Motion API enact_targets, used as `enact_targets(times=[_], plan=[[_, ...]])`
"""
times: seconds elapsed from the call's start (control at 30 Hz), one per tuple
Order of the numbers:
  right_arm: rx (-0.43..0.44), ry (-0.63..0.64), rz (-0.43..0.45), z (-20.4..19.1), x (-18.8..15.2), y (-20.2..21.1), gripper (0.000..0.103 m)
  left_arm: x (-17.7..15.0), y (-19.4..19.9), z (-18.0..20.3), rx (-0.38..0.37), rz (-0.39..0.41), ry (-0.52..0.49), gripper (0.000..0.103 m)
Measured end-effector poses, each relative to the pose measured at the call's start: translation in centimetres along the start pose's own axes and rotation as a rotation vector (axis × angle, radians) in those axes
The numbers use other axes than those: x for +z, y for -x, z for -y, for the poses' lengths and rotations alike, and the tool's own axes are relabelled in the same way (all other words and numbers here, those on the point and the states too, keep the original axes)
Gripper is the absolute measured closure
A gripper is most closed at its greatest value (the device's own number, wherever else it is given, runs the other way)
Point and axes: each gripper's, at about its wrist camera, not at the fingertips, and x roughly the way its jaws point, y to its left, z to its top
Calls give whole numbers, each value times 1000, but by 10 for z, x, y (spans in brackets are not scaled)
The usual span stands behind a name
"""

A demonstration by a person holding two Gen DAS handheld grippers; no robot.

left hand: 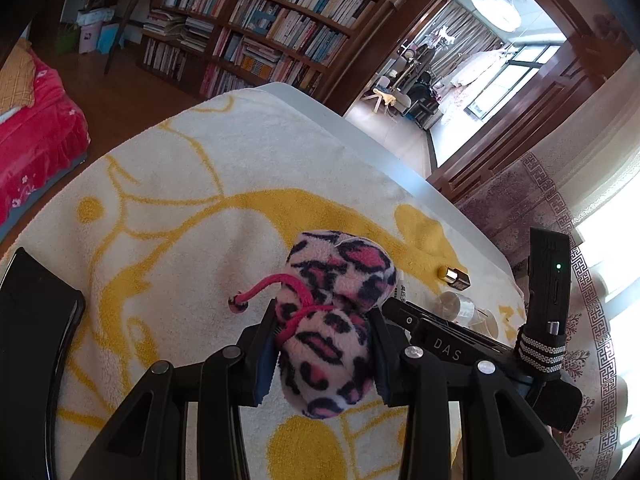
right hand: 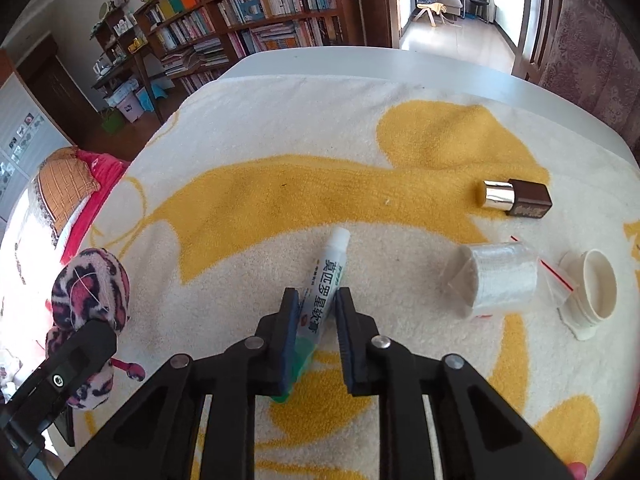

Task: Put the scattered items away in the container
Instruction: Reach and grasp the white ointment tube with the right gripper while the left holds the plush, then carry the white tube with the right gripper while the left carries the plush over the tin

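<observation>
The left gripper (left hand: pixel 326 344) is clamped on a leopard-print plush toy (left hand: pixel 332 320) and holds it above the yellow-and-white towel (left hand: pixel 168 208), probably to carry it to the container, possibly the dark edge (left hand: pixel 36 320) at the near left. The right gripper (right hand: pixel 318 320) is closed on an ointment tube (right hand: pixel 326 284) lying on the towel, apparently to lift it next. To the right lie a small brown bottle (right hand: pixel 516 198), a roll in a clear bag (right hand: pixel 500 278) and a white cap (right hand: pixel 596 292), well apart from the tube, so nothing blocks it.
</observation>
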Motion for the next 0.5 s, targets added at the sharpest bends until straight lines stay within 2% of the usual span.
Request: enact_targets(times=[0.03,0.27,0.5], plan=[[23,-17,-3,5,-2,2,93,-1,-1,1,1,-3,-3,63],[167,-115,34,37,-26,34,93,-5,-4,10,2,-8,-37,63],[204,-147,113,50,-51,74,93,-11,-11,23,7,-28,-96,63]])
